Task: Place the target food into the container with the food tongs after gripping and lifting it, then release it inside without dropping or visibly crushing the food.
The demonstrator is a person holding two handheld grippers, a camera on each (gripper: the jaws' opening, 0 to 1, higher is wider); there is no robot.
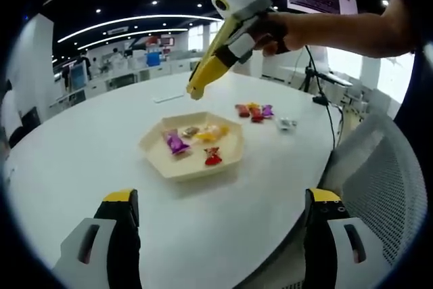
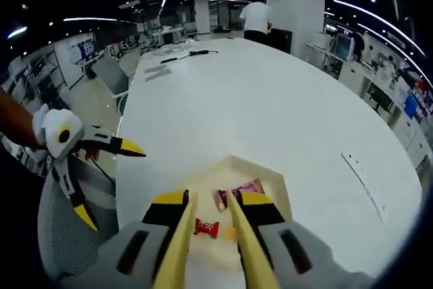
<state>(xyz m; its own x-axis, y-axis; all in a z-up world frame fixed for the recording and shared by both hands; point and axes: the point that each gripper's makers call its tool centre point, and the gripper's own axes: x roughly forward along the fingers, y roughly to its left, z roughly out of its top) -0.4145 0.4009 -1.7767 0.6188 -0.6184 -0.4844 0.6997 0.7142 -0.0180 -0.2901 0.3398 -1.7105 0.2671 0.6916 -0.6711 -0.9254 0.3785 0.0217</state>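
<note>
White round surface [image 1: 81, 167] carries a hexagonal tray [image 1: 193, 145] of candies; right tool [image 1: 196, 91], tongs nearly pressed together and empty, hovers above to release; left tool [image 1: 220, 211] spread, idle.

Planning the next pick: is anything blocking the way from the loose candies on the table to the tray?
Nothing visible does. The loose candies lie beside the hexagonal tray, with bare white table between them. The right gripper hangs above the tray.

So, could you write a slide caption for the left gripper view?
Right gripper with tongs hovers above hexagonal tray of wrapped candies on white table.
</note>
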